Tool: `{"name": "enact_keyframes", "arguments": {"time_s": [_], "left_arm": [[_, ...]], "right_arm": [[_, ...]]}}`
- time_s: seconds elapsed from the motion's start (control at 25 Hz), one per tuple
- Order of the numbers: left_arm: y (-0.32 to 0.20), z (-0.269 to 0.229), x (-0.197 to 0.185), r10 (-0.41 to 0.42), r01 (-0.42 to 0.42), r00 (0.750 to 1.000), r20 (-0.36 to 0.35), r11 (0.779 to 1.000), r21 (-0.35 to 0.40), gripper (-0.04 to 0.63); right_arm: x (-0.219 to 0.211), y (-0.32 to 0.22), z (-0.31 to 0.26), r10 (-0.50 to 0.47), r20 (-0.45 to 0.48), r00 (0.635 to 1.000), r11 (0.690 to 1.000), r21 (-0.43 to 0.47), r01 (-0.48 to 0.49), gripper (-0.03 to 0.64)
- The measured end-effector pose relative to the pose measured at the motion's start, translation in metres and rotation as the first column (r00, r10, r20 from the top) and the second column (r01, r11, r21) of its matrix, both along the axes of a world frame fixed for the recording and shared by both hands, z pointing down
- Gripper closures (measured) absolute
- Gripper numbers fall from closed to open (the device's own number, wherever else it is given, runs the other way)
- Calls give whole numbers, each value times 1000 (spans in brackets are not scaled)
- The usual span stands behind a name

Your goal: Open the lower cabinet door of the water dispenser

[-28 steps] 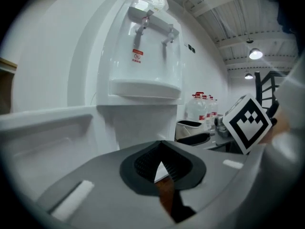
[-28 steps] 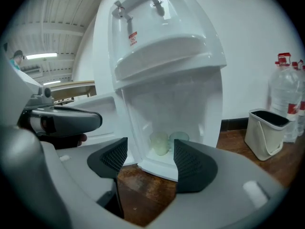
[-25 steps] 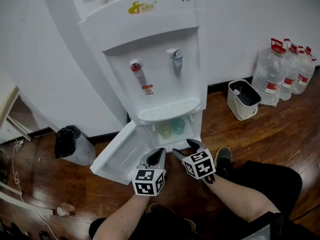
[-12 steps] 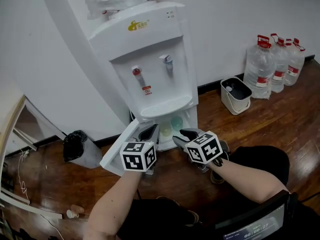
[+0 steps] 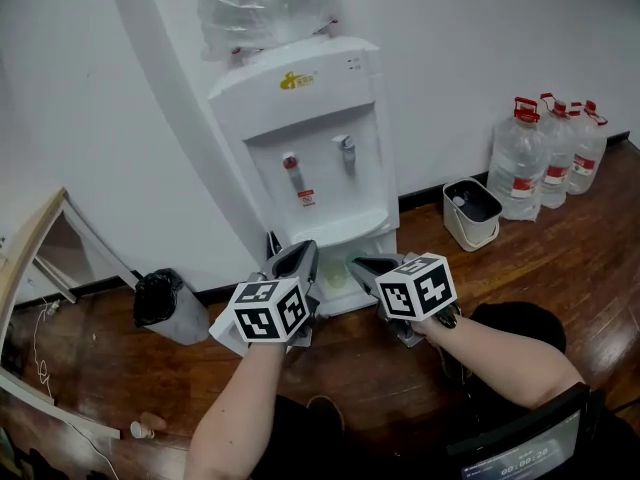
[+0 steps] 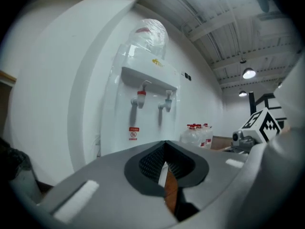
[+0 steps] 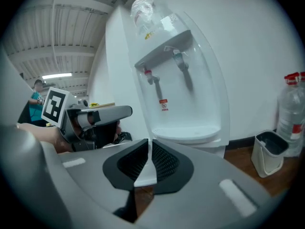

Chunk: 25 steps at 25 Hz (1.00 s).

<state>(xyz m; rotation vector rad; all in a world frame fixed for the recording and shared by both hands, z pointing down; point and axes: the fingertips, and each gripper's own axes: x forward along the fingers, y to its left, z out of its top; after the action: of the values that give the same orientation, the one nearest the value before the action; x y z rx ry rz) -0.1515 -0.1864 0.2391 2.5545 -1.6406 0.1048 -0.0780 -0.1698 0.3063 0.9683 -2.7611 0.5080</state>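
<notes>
Head view: dispenser logo [image 5: 297, 80] illegible; left gripper [image 5: 297, 254] just parted, right gripper [image 5: 362, 265] just closed, both empty.

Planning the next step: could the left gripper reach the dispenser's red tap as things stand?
Probably yes: the left gripper, its jaws just opening with nothing between them, points at the red tap, and only open air shows between them.

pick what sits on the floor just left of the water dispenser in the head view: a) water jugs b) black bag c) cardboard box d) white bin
b, the black bag sits left of the water dispenser, while the white bin and water jugs stand to its right.
</notes>
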Motion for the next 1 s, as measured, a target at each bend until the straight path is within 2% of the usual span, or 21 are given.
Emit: {"name": "enact_keyframes", "arguments": {"time_s": [0.04, 0.12, 0.24, 0.32, 0.4, 0.6, 0.76, 0.92, 1.0], "left_arm": [[3, -3, -4, -5, 5, 1000, -20, 1000, 3, 470], [9, -5, -14, -15, 15, 999, -28, 1000, 10, 468], [13, -3, -27, -21, 21, 998, -53, 1000, 5, 466], [15, -5, -29, -3, 4, 997, -81, 1000, 7, 465], [17, -8, -27, 24, -22, 997, -69, 999, 27, 465], [18, -5, -27, 44, -46, 998, 35, 998, 43, 458], [18, -3, -26, 70, -70, 998, 1, 997, 29, 432], [15, -2, -25, 82, -82, 996, -23, 996, 25, 422], [14, -1, -23, 91, -91, 995, -26, 996, 26, 422]], "right_arm": [[0, 3, -9, -11, -1, 1000, 1000, 19, 11, 613], [1, 7, -23, -30, 12, 999, 999, 36, 30, 614], [0, 6, -41, -45, 61, 997, 999, 8, 44, 615], [-2, 5, -52, -66, 50, 997, 998, 13, 66, 615], [-3, 3, -61, -88, 29, 996, 996, 27, 88, 615], [-6, -1, -75, -140, 48, 989, 989, 50, 137, 615], [-11, 2, -78, -164, 94, 982, 986, 43, 161, 615], [-15, 12, -83, -205, 56, 977, 975, 95, 200, 615], [-13, 15, -87, -198, 79, 977, 977, 101, 189, 615]]}}
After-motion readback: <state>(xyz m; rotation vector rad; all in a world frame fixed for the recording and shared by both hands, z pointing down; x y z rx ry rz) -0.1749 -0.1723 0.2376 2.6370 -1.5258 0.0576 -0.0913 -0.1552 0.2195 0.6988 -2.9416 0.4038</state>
